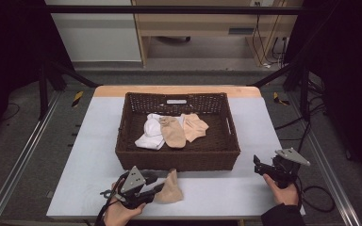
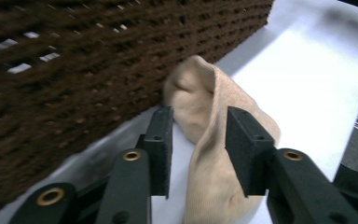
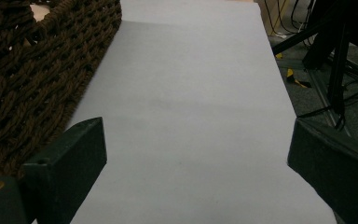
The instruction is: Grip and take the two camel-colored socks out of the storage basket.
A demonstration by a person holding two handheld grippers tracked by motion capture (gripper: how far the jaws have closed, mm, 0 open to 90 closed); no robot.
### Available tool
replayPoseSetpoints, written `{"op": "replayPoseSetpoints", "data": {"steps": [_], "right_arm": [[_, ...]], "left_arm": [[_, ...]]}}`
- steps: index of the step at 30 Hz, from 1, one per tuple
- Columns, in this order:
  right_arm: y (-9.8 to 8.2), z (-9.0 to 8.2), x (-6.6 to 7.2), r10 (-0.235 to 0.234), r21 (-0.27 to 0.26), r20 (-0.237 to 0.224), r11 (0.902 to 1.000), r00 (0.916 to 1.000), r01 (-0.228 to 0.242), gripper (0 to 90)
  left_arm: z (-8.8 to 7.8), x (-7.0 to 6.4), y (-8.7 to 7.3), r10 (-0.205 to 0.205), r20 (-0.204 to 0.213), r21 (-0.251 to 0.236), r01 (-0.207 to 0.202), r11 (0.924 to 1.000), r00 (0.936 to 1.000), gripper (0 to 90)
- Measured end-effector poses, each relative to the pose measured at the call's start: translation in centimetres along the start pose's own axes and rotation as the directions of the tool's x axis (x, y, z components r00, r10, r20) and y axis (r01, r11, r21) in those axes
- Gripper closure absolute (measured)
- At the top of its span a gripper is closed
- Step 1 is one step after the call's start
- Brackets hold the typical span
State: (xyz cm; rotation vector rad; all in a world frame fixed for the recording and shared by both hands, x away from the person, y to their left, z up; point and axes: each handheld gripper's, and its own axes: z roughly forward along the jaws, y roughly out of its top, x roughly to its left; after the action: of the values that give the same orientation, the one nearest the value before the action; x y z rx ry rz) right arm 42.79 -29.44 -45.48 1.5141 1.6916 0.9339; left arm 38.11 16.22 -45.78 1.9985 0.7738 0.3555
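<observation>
Through the left gripper view I see my left gripper (image 2: 199,149) released, jaws apart around the beige sock (image 2: 214,140) lying on the table (image 2: 307,84) against the basket (image 2: 74,70). The high view adds three socks (image 1: 172,130) inside it and my right gripper (image 1: 263,167), jaws spread wide, empty.

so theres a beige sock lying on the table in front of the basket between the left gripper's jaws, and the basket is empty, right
Not quite: the basket is not empty. The high view shows a white sock and two beige socks lying in it. The rest holds: the beige sock lies on the table between the jaws of the left gripper.
</observation>
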Motion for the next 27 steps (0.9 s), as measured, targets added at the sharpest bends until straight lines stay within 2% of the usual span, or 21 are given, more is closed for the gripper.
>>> {"op": "replayPoseSetpoints", "data": {"steps": [10,11,16,22,24,27], "right_arm": [[0.0,-0.1,-0.1,0.001,-0.003,0.002,1.0,1.0,-0.001,4.8],[0.0,-0.1,-0.1,0.002,-0.003,0.001,1.0,1.0,-0.002,4.8],[0.1,-0.1,0.0,0.008,-0.005,-0.003,1.0,1.0,-0.008,4.7],[0.1,0.0,0.0,0.007,-0.008,-0.002,0.9999,1.0,-0.007,4.6],[0.2,0.0,0.0,0.006,-0.009,0.0,0.9999,1.0,-0.006,4.6],[0.2,0.0,0.0,0.009,-0.011,0.002,0.9999,1.0,-0.009,4.5]], "left_arm": [[-2.1,0.5,1.5,-0.026,-0.037,-0.089,0.023,0.9958,0.999,51.9],[-2.7,0.7,1.9,-0.031,-0.048,-0.115,0.025,0.9931,0.9984,51.1],[-3.9,1.3,3.0,-0.043,-0.069,-0.159,0.032,0.9867,0.9967,48.5],[-5.5,2.3,4.9,-0.057,-0.099,-0.22,0.034,0.975,0.9935,45.4],[-5.6,2.5,5.1,-0.055,-0.102,-0.225,0.031,0.9739,0.9932,44.9],[-6.0,3.0,6.2,-0.06,-0.115,-0.25,0.029,0.9679,0.9916,44.2]]}}
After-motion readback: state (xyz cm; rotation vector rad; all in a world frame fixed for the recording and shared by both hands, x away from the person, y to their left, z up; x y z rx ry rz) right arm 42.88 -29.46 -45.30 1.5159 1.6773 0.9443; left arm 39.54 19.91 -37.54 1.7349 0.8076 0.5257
